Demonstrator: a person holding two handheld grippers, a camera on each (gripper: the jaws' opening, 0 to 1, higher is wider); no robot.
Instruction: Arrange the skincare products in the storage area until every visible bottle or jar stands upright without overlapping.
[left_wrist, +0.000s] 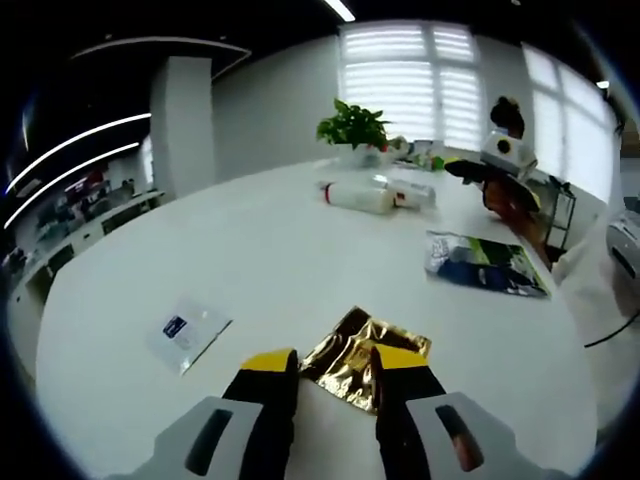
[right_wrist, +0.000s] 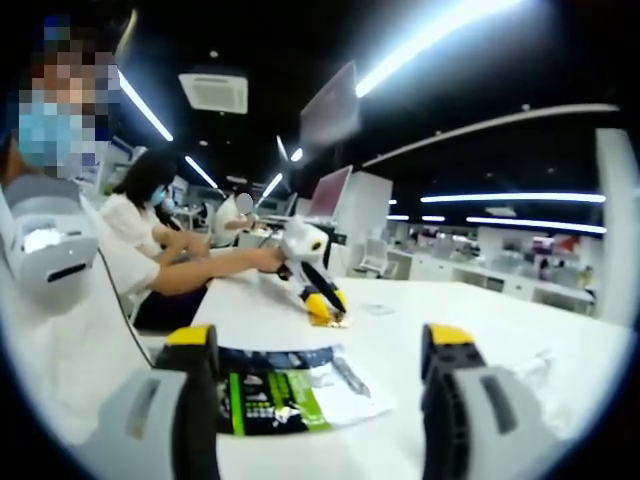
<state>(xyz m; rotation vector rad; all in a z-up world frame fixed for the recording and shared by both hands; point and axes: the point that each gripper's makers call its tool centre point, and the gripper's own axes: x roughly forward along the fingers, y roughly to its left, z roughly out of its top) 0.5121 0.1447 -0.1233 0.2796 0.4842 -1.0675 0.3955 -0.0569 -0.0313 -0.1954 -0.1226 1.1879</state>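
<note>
- Left gripper view: I am holding my left gripper (left_wrist: 335, 385) low over the white table (left_wrist: 270, 260), jaws slightly parted and gripping nothing, a gold foil sachet (left_wrist: 360, 360) lying just beyond the tips.
- Two skincare bottles (left_wrist: 375, 193) are lying on their sides well beyond.
- Right gripper view: my right gripper (right_wrist: 325, 350) is gaping wide and empty above a green-and-blue packet (right_wrist: 285, 390).
</note>
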